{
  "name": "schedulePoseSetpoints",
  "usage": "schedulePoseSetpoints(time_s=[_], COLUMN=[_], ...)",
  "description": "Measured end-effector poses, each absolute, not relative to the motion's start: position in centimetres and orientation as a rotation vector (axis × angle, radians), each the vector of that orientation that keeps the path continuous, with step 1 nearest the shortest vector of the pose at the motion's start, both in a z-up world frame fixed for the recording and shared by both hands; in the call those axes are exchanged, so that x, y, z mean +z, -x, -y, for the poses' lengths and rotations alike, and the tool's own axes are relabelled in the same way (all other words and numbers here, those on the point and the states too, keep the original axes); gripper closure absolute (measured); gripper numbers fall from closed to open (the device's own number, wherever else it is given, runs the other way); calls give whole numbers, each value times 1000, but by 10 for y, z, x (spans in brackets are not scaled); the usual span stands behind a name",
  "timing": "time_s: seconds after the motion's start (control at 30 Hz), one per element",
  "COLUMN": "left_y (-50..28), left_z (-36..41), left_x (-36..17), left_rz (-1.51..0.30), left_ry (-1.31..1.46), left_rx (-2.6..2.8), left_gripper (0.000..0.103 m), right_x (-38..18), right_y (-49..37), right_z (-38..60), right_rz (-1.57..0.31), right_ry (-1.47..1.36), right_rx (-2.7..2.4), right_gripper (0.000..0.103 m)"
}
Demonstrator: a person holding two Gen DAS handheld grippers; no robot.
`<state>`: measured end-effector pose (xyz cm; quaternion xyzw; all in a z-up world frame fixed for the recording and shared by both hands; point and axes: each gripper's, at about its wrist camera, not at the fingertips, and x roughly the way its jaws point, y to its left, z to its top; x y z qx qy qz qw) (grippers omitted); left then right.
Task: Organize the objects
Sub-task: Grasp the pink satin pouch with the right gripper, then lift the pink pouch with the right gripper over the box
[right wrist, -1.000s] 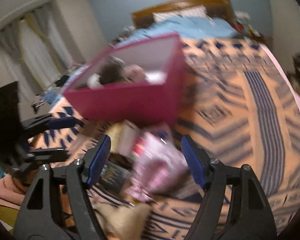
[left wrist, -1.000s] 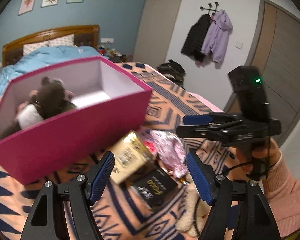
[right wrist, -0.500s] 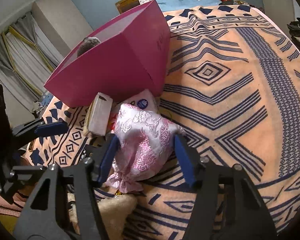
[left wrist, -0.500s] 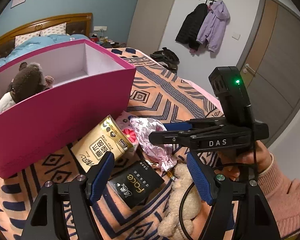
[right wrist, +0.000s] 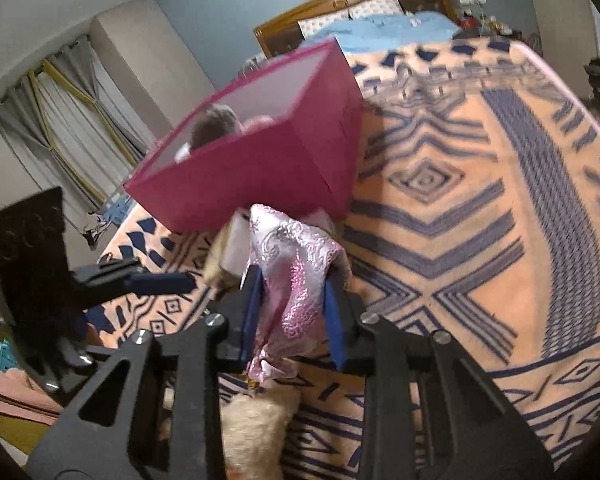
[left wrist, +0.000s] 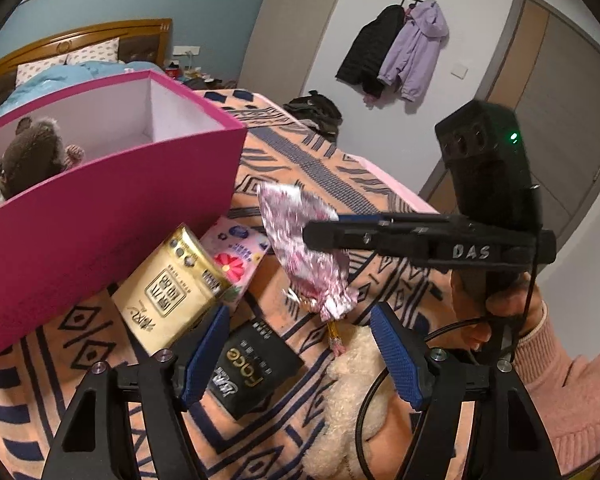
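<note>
Right tool [right wrist: 292, 320] is clamped on the pink brocade pouch [right wrist: 296, 280], blue pads pressing it from both sides; from the left wrist view the pouch [left wrist: 304, 240] hangs clear of the bed, tassel end dangling down w/ the cream plush toy [left wrist: 348, 396] lying below it. Left tool [left wrist: 298, 356] is spread wide, nothing btwn its pads, hovering low over the black "face" packet [left wrist: 256, 368] on the patterned blanket [left wrist: 324, 168]. Left pad sits just beside the gold tissue pack [left wrist: 172, 288], which leans against the magenta box [left wrist: 100, 216]; can't tell if pad and pack touch. A pink floral packet [left wrist: 236, 256] lies beside the gold one, partly under it, close to the box corner. Box stands on the bed w/ open top, white inside, brown plush bear [left wrist: 32, 152] tucked in its far-left end. Person's hand in a pink sleeve [left wrist: 496, 316] grips the right tool's handle, green light lit on the black unit on top. Coats [left wrist: 396, 48] hang on wall hooks near the door.
</note>
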<state>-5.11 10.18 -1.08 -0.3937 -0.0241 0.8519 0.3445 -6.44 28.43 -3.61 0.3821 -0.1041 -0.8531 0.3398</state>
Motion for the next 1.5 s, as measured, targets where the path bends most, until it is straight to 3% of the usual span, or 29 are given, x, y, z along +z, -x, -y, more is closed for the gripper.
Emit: schedulePoseSetpoints(time_s=[0.1, 0.17, 0.37, 0.6, 0.7, 1.13, 1.5], left_y=[53, 56, 63, 73, 80, 135, 182], left_z=[-103, -103, -99, -92, -86, -69, -64], left_x=[-2, 3, 24, 46, 55, 92, 91], left_rz=[76, 91, 89, 67, 60, 39, -39], left_ry=[994, 986, 927, 865, 856, 831, 861], left_rx=[2204, 2197, 2221, 2283, 2315, 2456, 2586], left_gripper=[35, 44, 55, 57, 64, 64, 64], right_x=[-17, -5, 27, 47, 58, 89, 86], right_y=[62, 61, 66, 82, 92, 155, 210], right_z=[-281, -276, -260, -239, -233, -206, -190], right_rz=[254, 239, 197, 169, 167, 140, 95], right_ry=[-934, -893, -790, -736, -714, -684, -739], right_rx=[-2234, -2234, -2218, -2186, -2175, -2202, -2257], right_gripper=[71, 71, 71, 71, 71, 71, 71])
